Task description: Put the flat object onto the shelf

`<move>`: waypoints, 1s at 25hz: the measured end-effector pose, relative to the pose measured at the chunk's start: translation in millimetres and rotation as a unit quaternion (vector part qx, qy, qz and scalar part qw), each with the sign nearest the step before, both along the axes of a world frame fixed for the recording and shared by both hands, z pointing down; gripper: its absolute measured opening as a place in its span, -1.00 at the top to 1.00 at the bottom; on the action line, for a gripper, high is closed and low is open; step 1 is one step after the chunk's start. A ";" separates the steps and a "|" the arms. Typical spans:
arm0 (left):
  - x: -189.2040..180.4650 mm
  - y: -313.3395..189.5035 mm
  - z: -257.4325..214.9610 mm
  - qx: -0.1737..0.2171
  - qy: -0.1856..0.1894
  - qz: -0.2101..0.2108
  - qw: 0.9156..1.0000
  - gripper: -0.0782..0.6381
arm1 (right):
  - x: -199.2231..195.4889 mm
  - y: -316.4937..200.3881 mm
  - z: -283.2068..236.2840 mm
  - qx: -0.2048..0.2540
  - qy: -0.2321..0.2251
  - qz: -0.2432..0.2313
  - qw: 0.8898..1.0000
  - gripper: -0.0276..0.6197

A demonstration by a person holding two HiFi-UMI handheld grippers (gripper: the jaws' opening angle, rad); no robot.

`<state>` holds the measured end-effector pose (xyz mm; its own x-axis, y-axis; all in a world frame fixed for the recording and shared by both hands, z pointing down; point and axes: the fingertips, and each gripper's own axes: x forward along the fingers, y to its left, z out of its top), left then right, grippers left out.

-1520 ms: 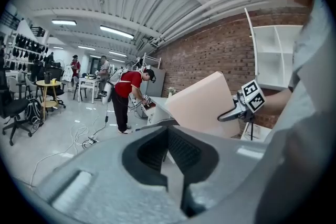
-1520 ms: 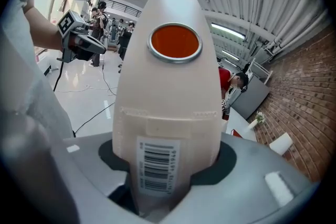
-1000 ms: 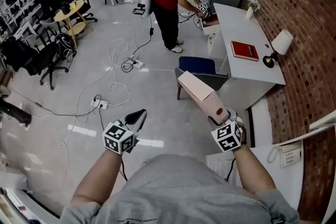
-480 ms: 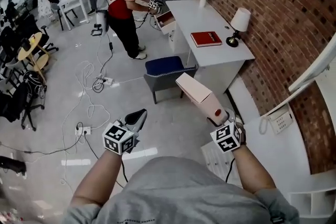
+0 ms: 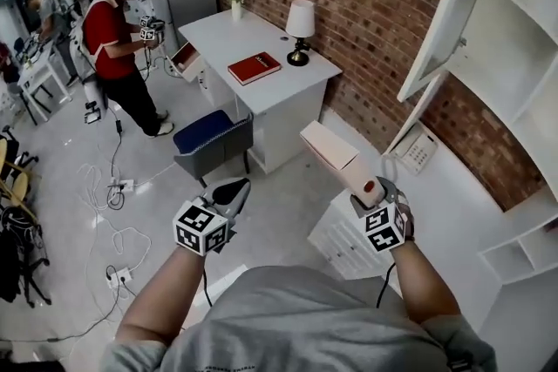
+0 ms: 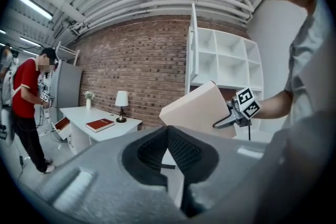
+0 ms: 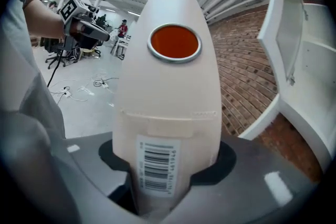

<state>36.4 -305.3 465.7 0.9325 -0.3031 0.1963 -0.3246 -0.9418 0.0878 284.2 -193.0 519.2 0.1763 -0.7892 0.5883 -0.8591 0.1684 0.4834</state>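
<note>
Over the floor (image 5: 279, 187), right tool (image 5: 369, 190) pinches the flat pink box (image 5: 330, 148) aloft; left tool (image 5: 231, 190) pressed together, empty. View has swung off the room onto the white shelf unit (image 5: 506, 39), so placing looks next.

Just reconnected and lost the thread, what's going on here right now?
The person's right gripper is clamped on one end of the pale flat box, holding it out in the air. The left gripper is shut and empty. The white shelf stands to the right; the box is not on it yet.
</note>
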 end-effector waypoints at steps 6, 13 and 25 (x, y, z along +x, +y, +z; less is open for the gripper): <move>87.6 26.4 -31.9 0.019 0.017 0.111 0.993 0.78 | 63.4 71.5 -23.9 0.012 0.022 0.107 0.994 0.04; 168.1 58.3 -72.6 0.049 0.041 0.202 0.977 0.78 | 114.3 128.6 -67.7 0.042 0.059 0.187 0.980 0.04; 238.8 70.4 -144.9 0.078 0.072 0.249 0.963 0.78 | 180.5 159.8 -195.8 0.098 0.138 0.251 0.953 0.04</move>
<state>275.1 -234.8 320.8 0.9838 0.1740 0.0430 0.1763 -0.9826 -0.0577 464.7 -33.1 323.5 0.6865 -0.6550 0.3157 -0.6441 -0.3465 0.6820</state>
